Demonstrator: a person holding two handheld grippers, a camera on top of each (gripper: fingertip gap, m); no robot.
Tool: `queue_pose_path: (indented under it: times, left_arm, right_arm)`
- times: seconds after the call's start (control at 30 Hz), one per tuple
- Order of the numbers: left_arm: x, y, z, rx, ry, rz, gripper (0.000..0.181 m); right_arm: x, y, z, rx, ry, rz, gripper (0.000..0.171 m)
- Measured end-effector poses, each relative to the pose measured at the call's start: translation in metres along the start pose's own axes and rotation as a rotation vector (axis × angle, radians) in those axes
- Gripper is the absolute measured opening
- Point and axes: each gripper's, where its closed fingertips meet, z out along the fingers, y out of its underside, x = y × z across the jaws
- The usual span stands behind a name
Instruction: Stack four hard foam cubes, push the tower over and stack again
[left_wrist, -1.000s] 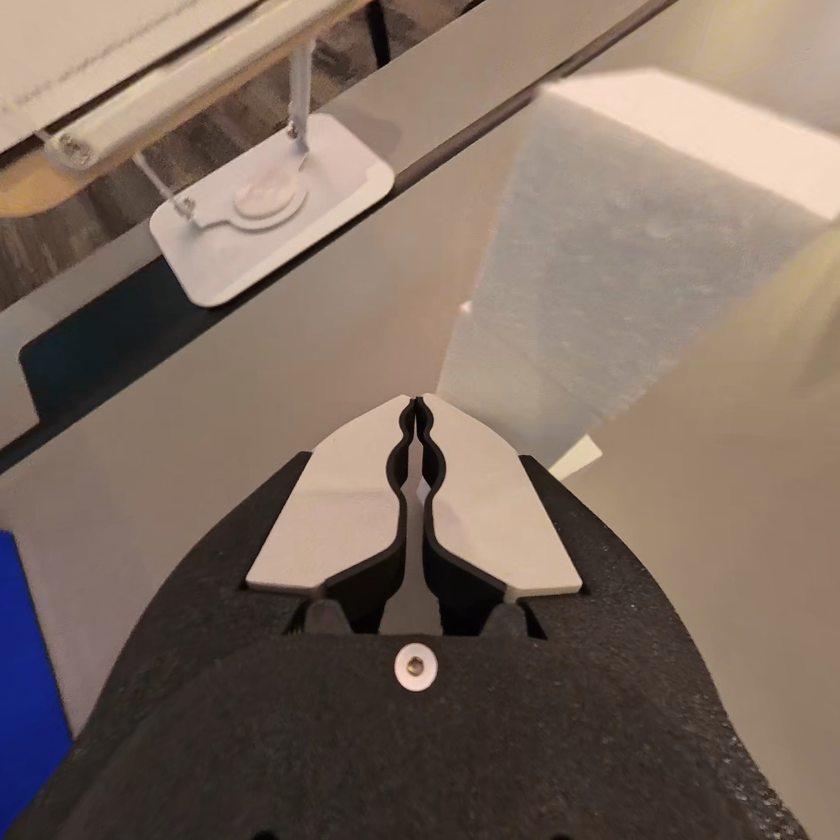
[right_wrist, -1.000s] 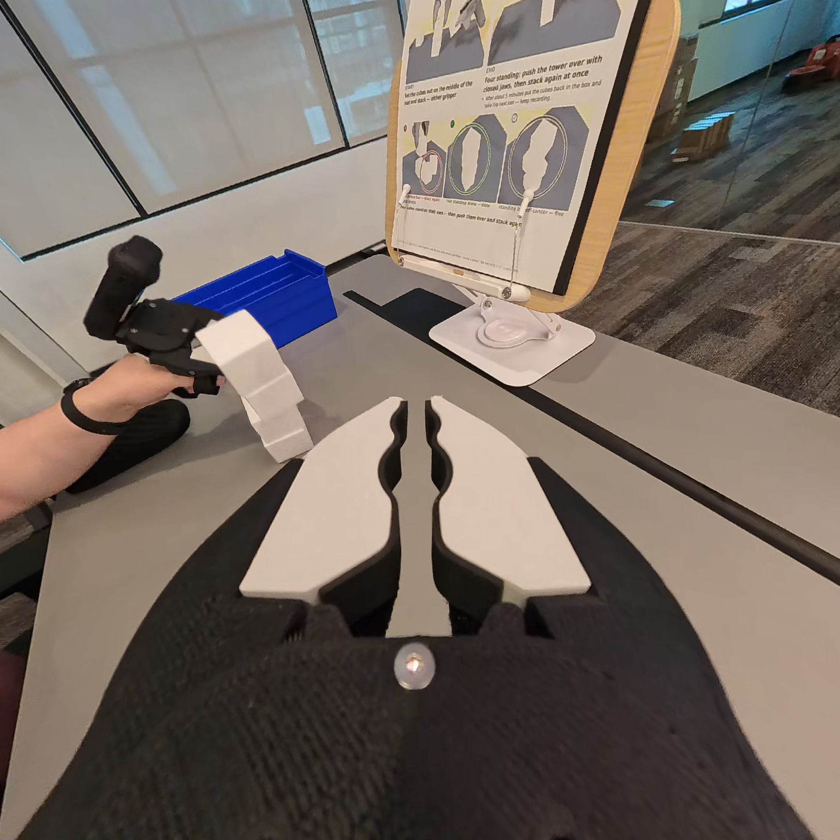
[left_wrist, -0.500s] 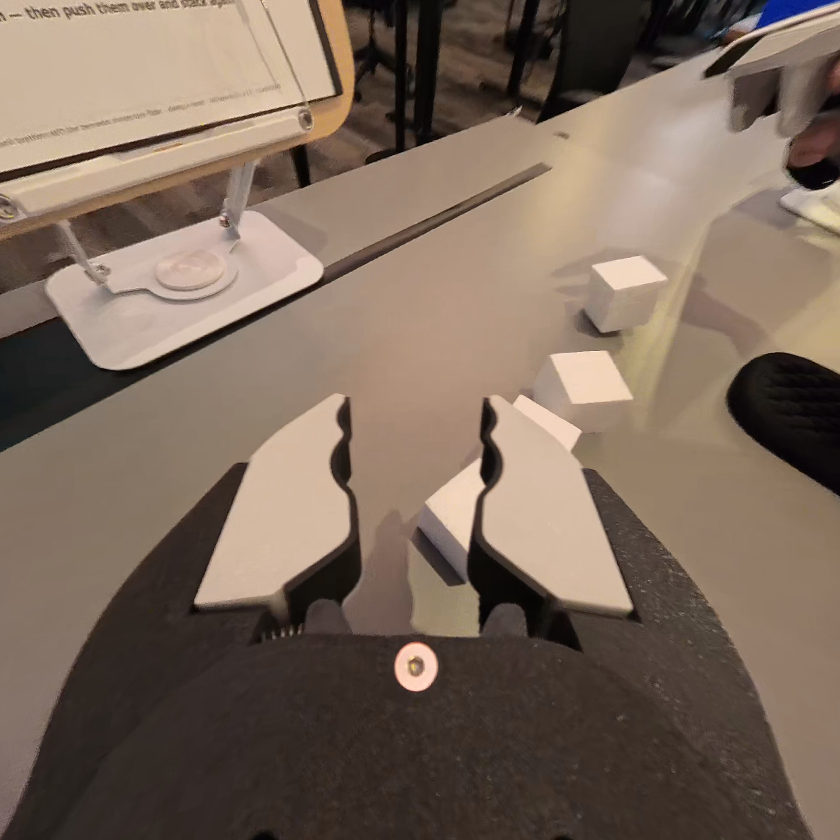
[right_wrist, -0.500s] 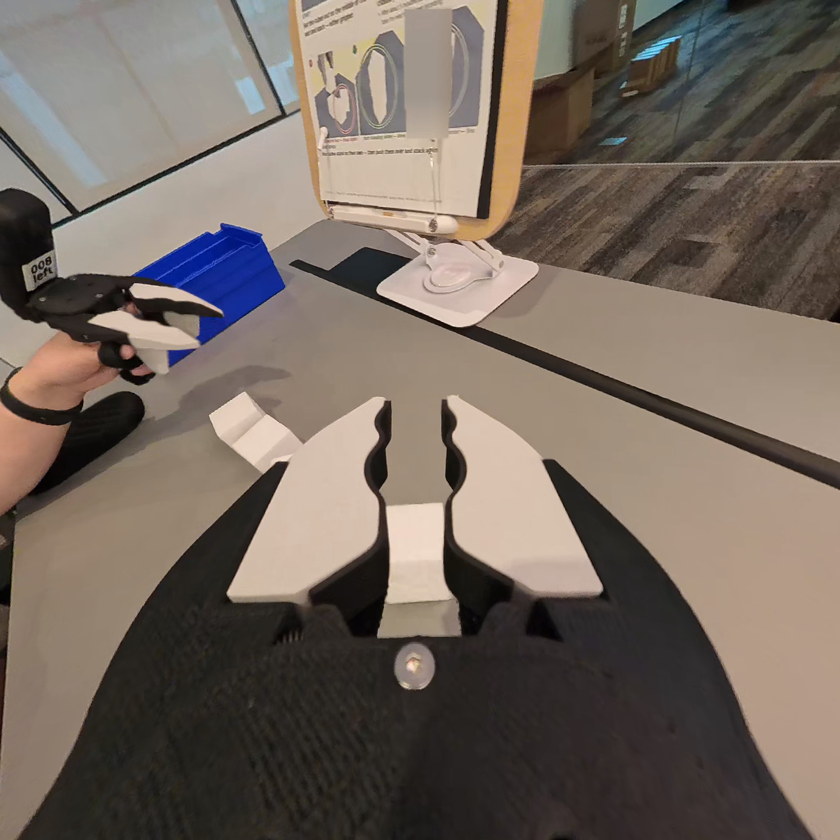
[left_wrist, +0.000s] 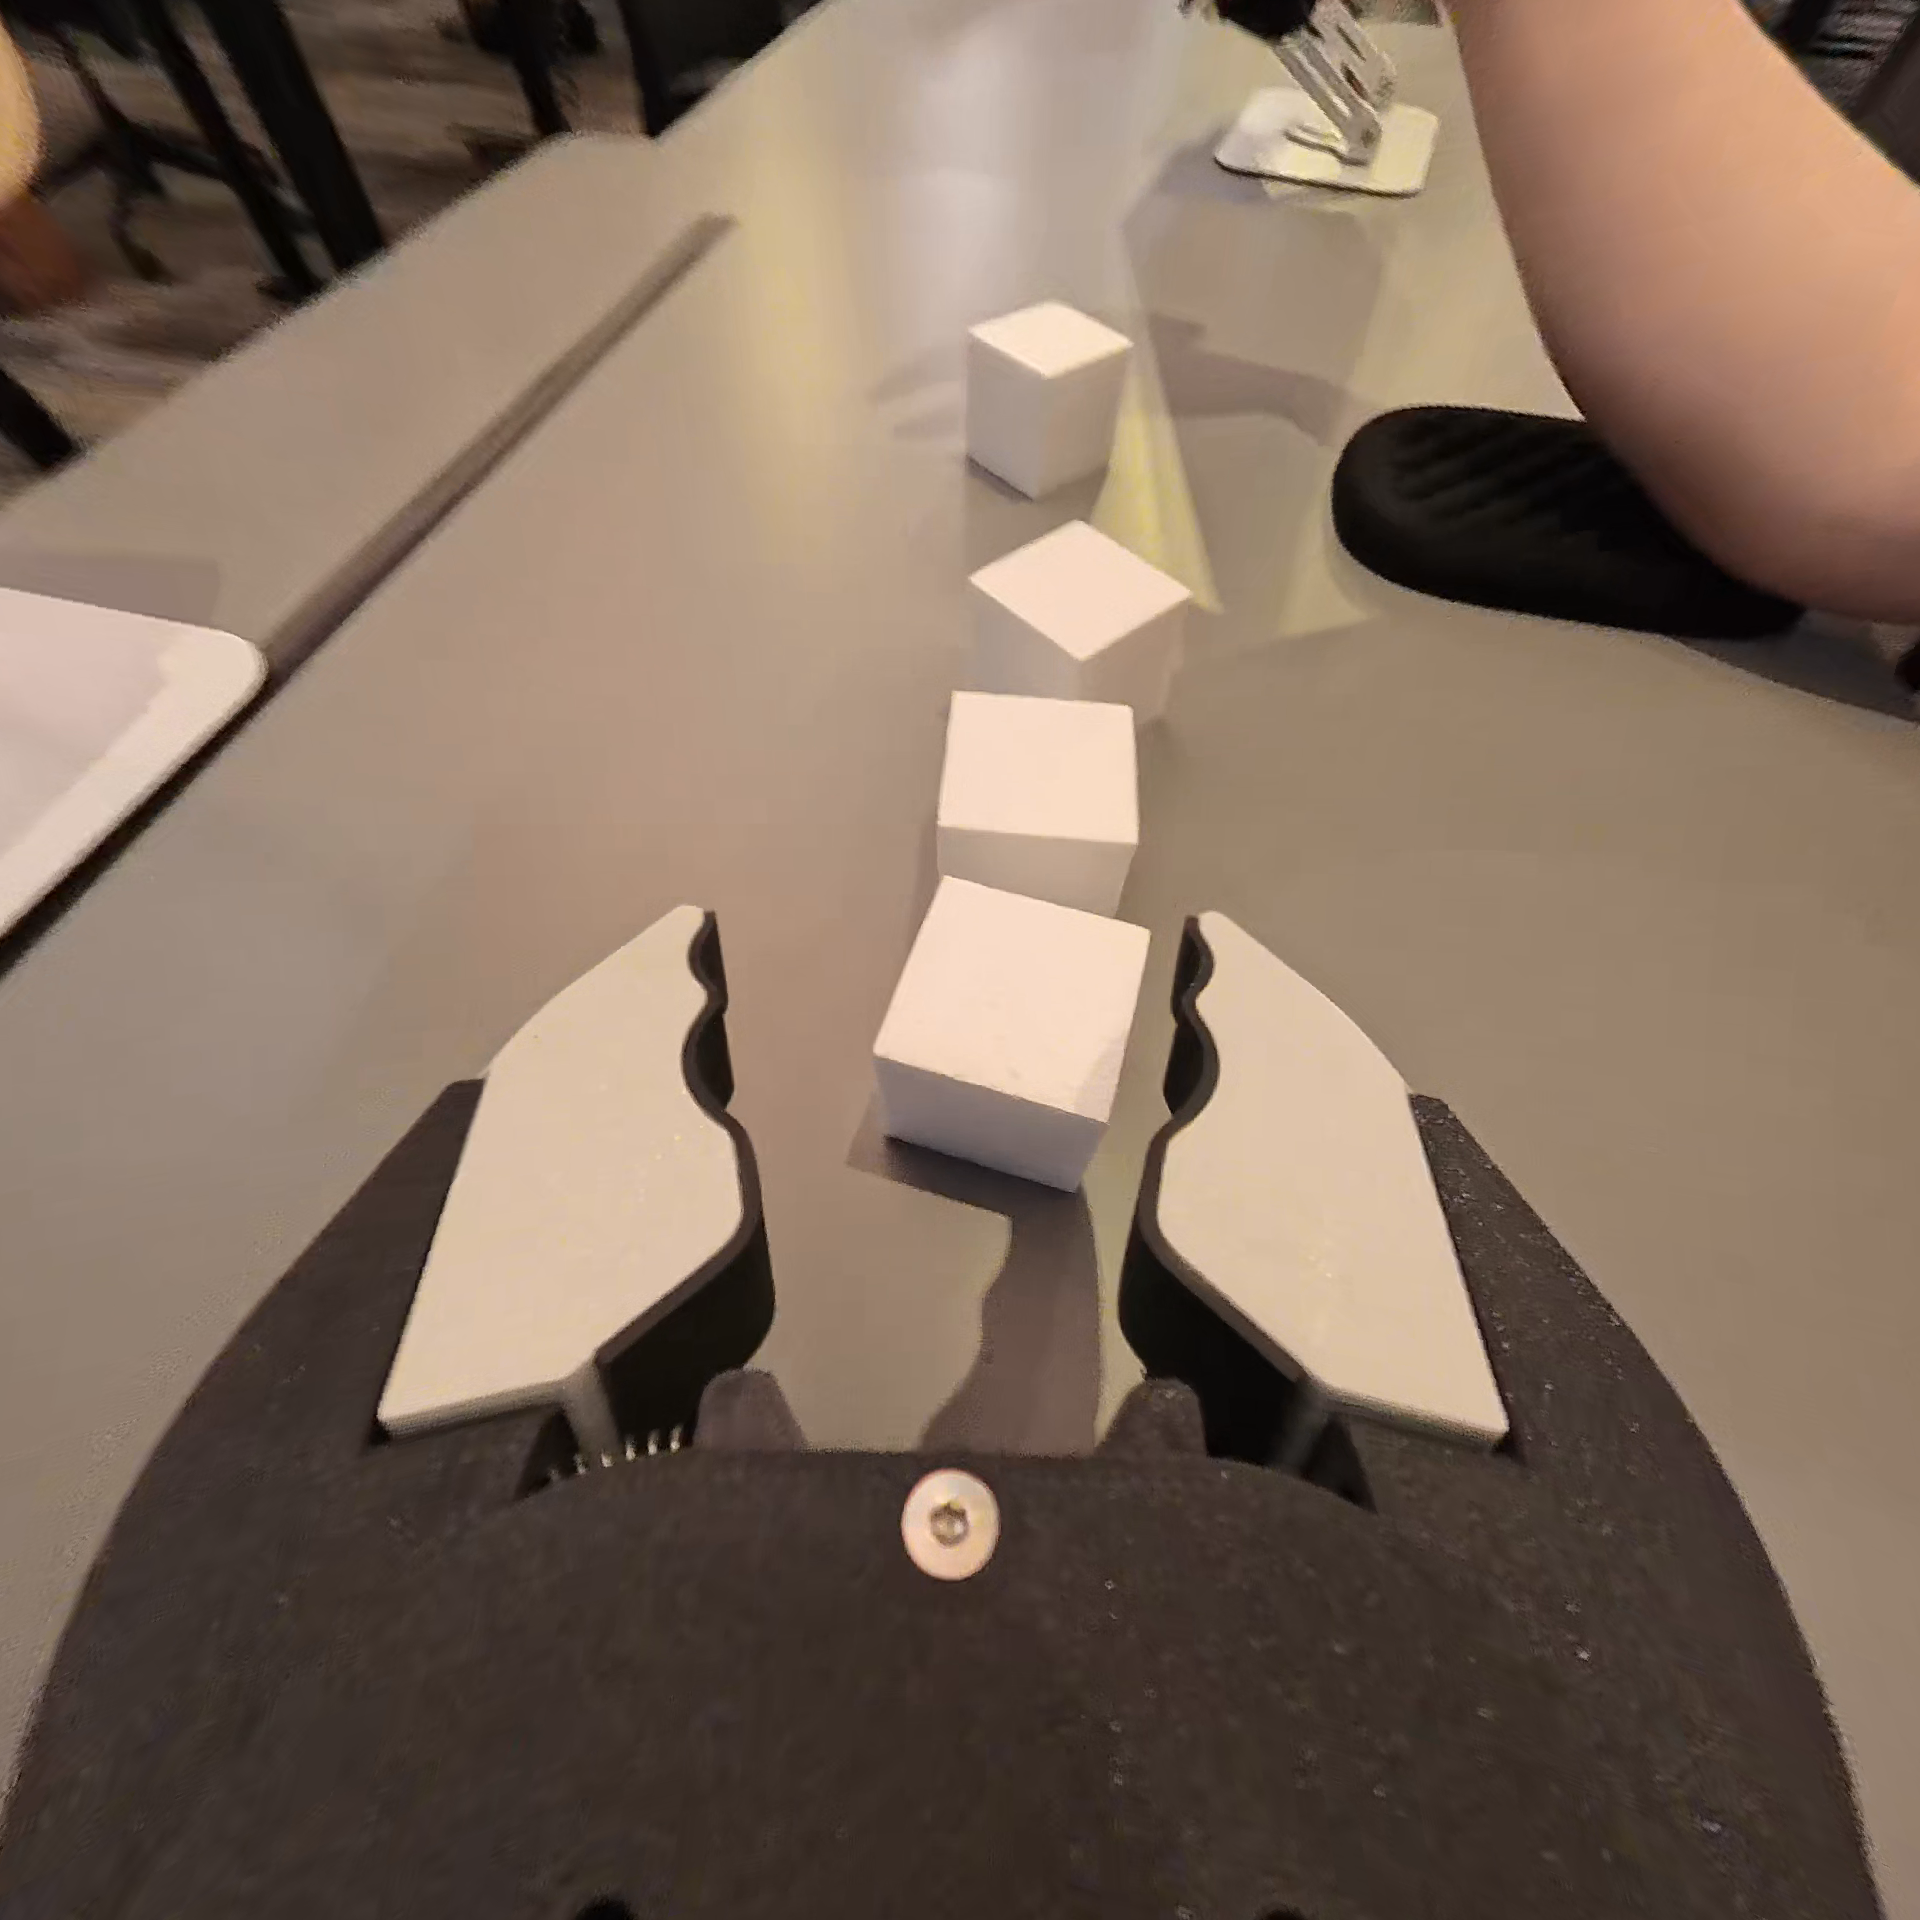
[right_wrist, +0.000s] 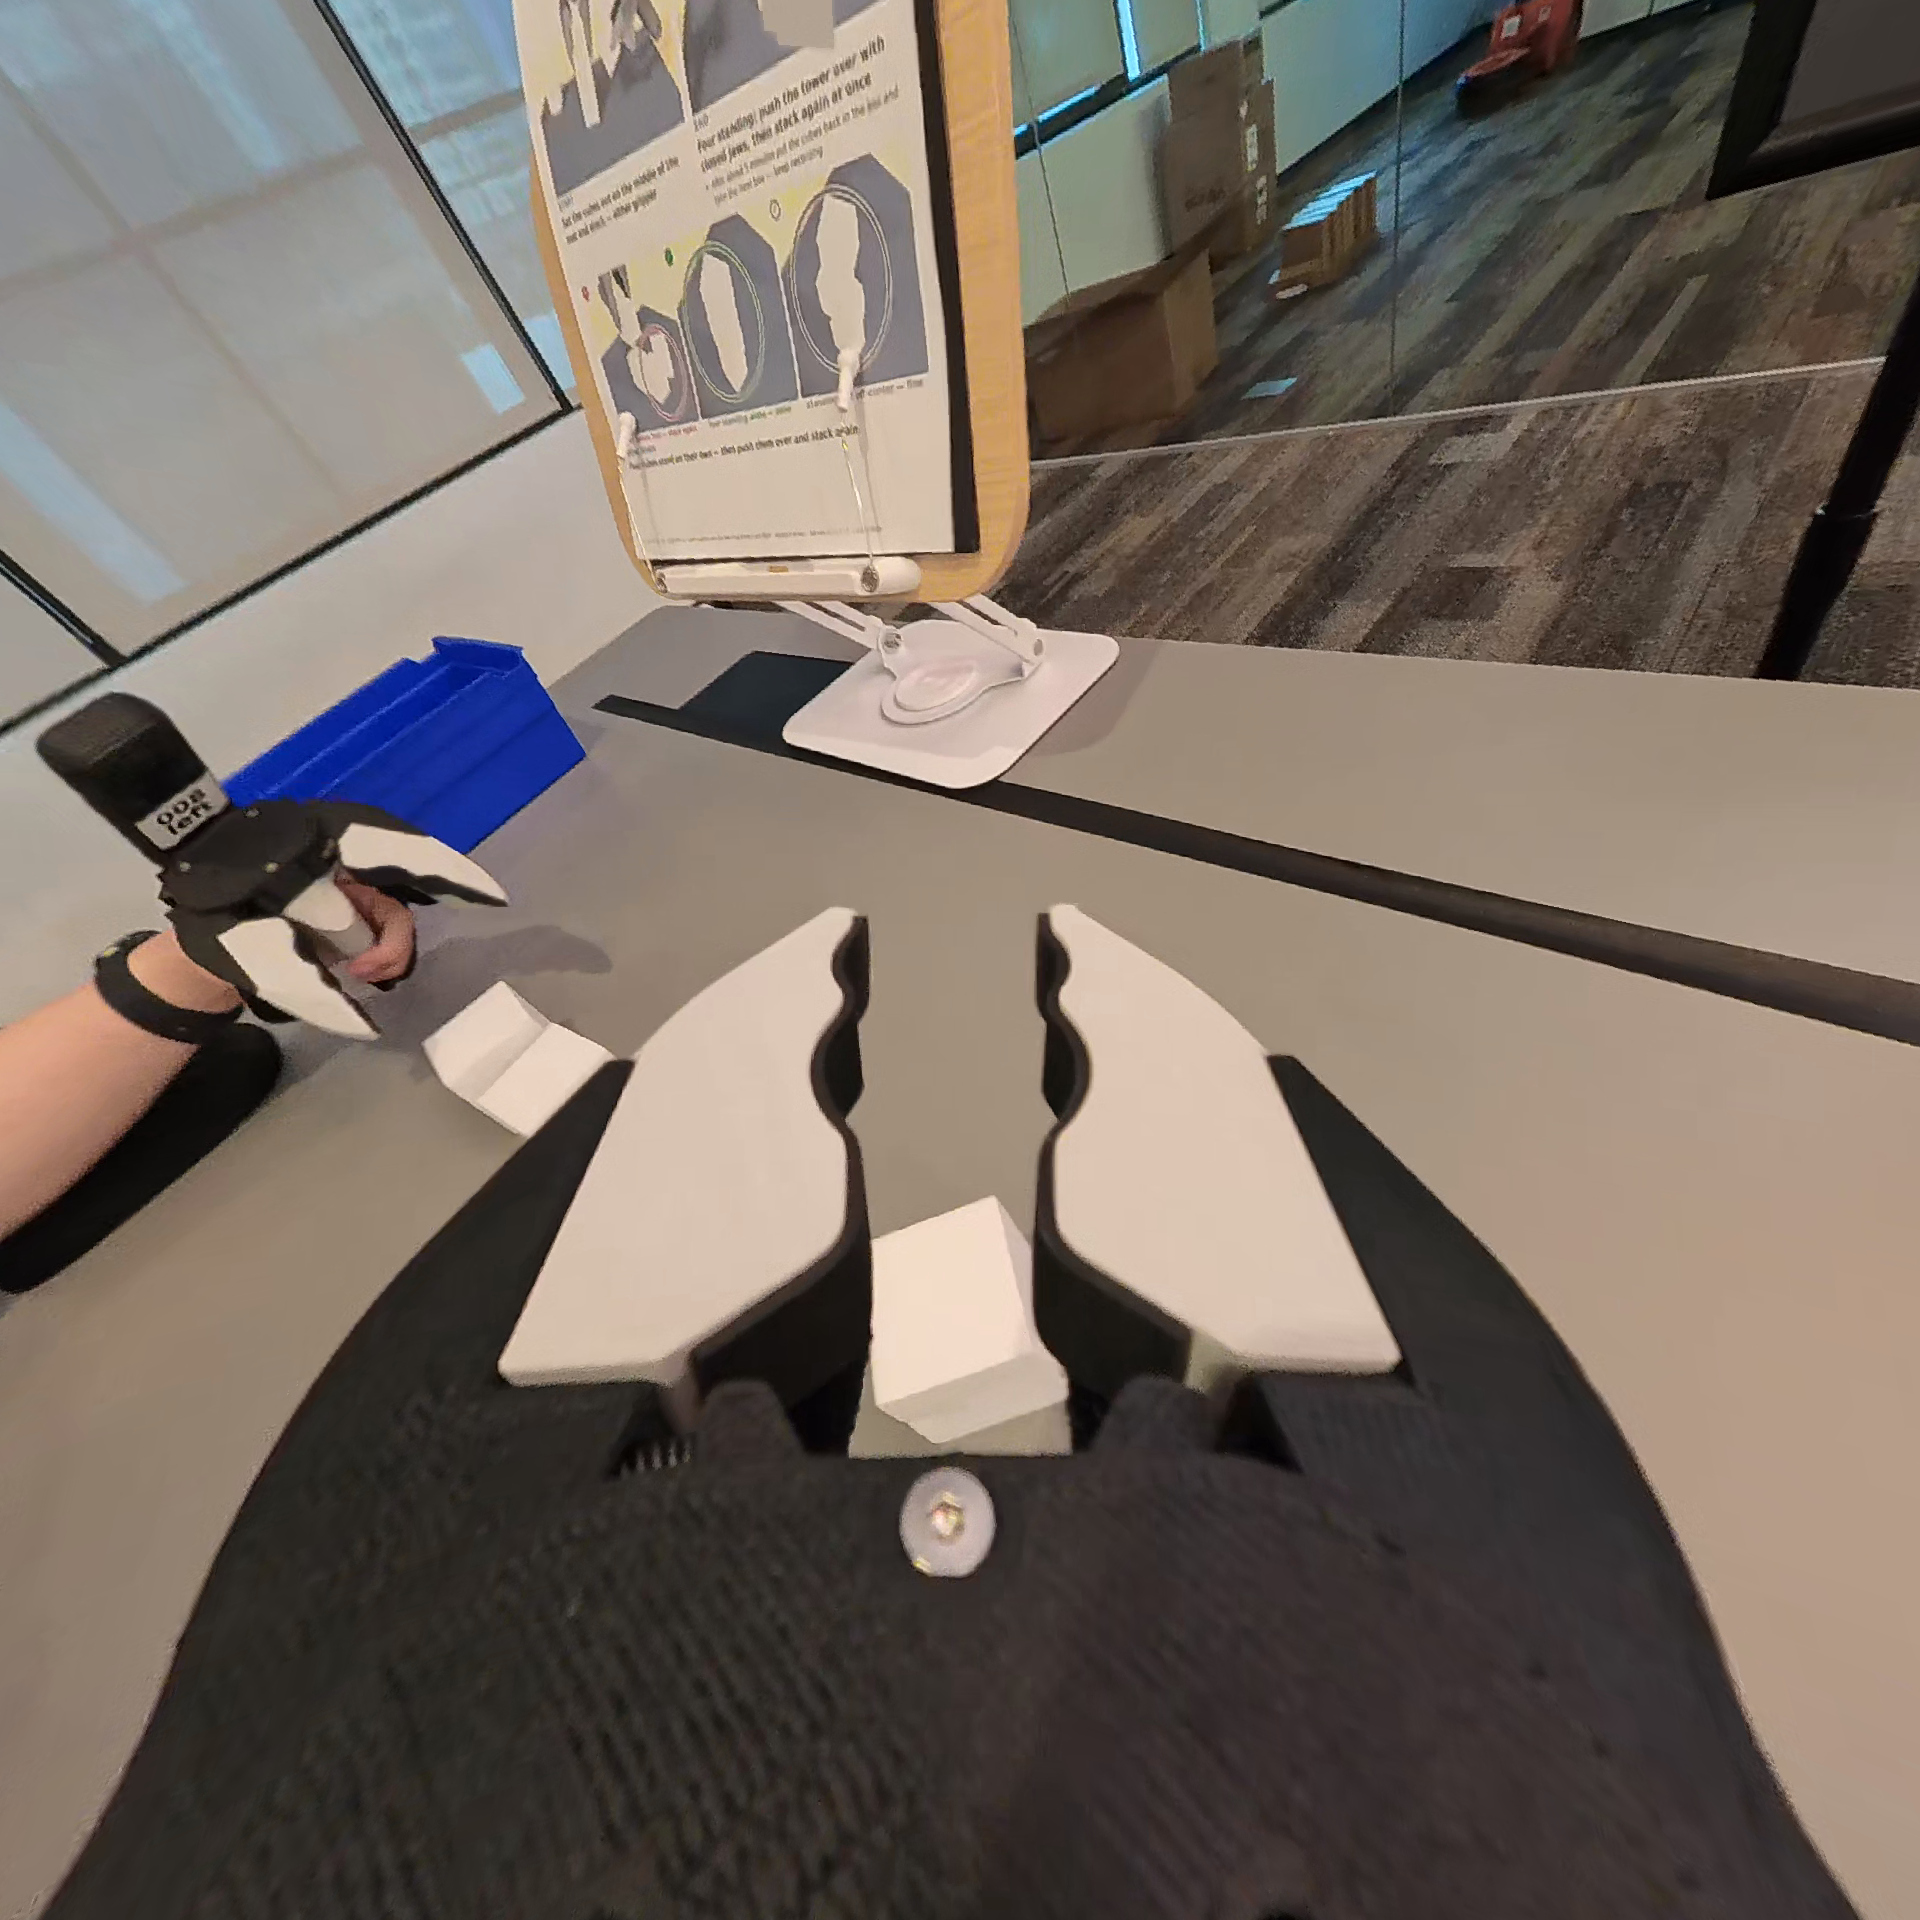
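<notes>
Four white hard foam cubes lie toppled in a row on the grey tabletop (left_wrist: 520, 727), none stacked. Left gripper (left_wrist: 951, 971), fingers wide, frames the nearest cube (left_wrist: 1008, 1039); open tabletop lies left of it. Right gripper (right_wrist: 948, 940), fingers parted, straddles the far-end cube (right_wrist: 951, 1320) without visibly squeezing it.

The four foam cubes (left_wrist: 1013, 1039) looked matt white with a fine grain. The desk (left_wrist: 520, 831) was smooth grey with a soft sheen. The left hand-held gripper (left_wrist: 951, 1023) had a rough, pebbled black plastic body, matt pale fingers (left_wrist: 582, 1174) and a shiny metal screw (left_wrist: 949, 1527). The bin (right_wrist: 416, 732) was glossy blue plastic.
</notes>
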Motion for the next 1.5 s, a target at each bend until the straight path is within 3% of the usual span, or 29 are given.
queue_pose_path:
  times: [0.07,0.27,0.43,0.57,0.7,0.8,0.93,1.07,1.27,1.5]
  left_arm:
    - [0.003,0.008,0.007,-0.032,0.032,-0.002,0.090]
    - [0.014,0.029,0.021,-0.105,0.044,0.080,0.095]
    - [0.014,0.043,0.036,-0.165,0.043,0.104,0.087]
    - [0.008,0.048,0.038,-0.179,0.019,0.105,0.068]
    - [0.012,0.046,0.030,-0.159,0.038,0.085,0.068]
    - [0.009,0.034,0.016,-0.123,0.012,0.061,0.068]
    - [0.003,-0.020,0.001,0.028,-0.123,-0.011,0.067]
    - [0.018,-0.056,0.017,0.064,-0.188,0.004,0.067]
    - [0.018,-0.044,0.064,-0.096,-0.175,0.060,0.068]
    - [0.017,-0.027,0.075,-0.146,-0.119,-0.009,0.068]
  right_arm:
    - [0.003,0.001,0.002,-0.009,0.028,-0.012,0.041]
    - [0.000,0.002,0.009,-0.033,0.028,-0.030,0.042]
    - [0.004,0.007,0.014,-0.068,0.061,-0.050,0.042]
    - [0.007,0.011,0.014,-0.083,0.076,-0.049,0.042]
    - [0.009,0.013,0.013,-0.083,0.077,-0.042,0.042]
    - [0.010,0.015,0.014,-0.088,0.074,-0.036,0.042]
    - [0.009,0.016,0.017,-0.097,0.063,-0.031,0.042]
    - [0.004,0.017,0.024,-0.115,0.047,-0.038,0.042]
    - [-0.001,0.027,0.035,-0.178,0.050,-0.085,0.044]
    - [0.000,0.029,0.037,-0.195,0.059,-0.091,0.045]
